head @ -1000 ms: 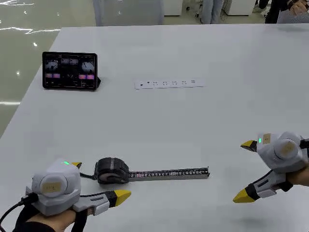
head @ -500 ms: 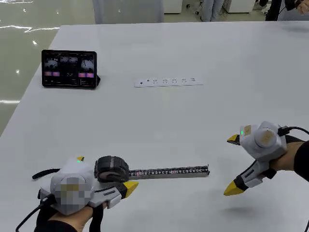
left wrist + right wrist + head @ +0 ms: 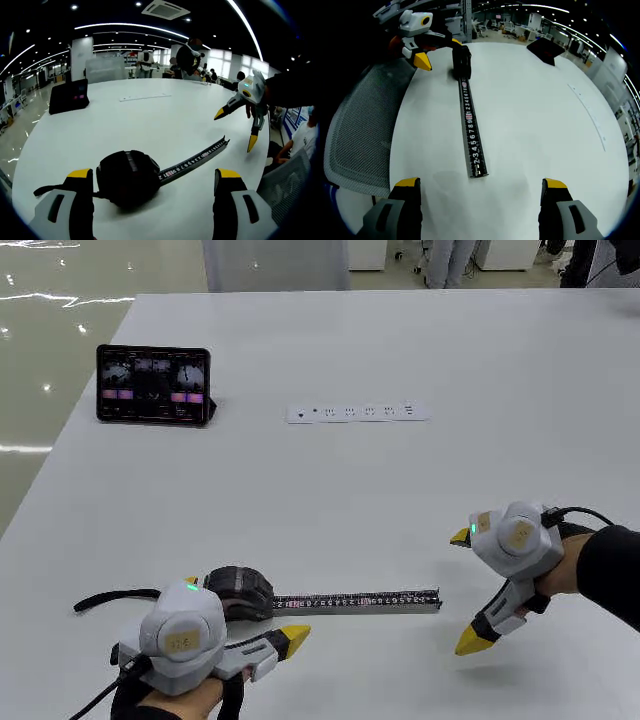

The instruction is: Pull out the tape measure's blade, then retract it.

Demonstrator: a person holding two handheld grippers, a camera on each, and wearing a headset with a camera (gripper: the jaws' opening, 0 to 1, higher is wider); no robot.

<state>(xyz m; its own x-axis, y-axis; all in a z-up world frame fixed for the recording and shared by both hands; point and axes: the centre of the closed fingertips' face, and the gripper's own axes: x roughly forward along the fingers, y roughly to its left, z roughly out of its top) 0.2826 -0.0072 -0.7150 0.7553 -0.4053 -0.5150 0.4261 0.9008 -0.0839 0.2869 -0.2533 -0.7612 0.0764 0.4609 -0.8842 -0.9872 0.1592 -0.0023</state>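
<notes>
Left gripper (image 3: 154, 173) and right gripper (image 3: 481, 183) hold fingers (image 3: 405, 210) spread; ungripped, the tape measure (image 3: 129, 176) could skid when its blade (image 3: 470, 125) snaps back

Counted one tape measure (image 3: 238, 592) on one white table (image 3: 330, 490), with one blade (image 3: 360, 601) and one black strap (image 3: 115, 597). Counted two hand-held tools: one left gripper (image 3: 243, 609) and one right gripper (image 3: 465, 590), two yellow-tipped jaws apiece, four in all. Noted one green light (image 3: 190, 587) on each, two together. Found one tablet (image 3: 153, 384) and one white power strip (image 3: 357, 412); could not count its sockets, too small. Saw one mesh chair (image 3: 355, 130) in the right gripper view. Made out several people (image 3: 146, 60) behind the table in the left gripper view, number unclear.
</notes>
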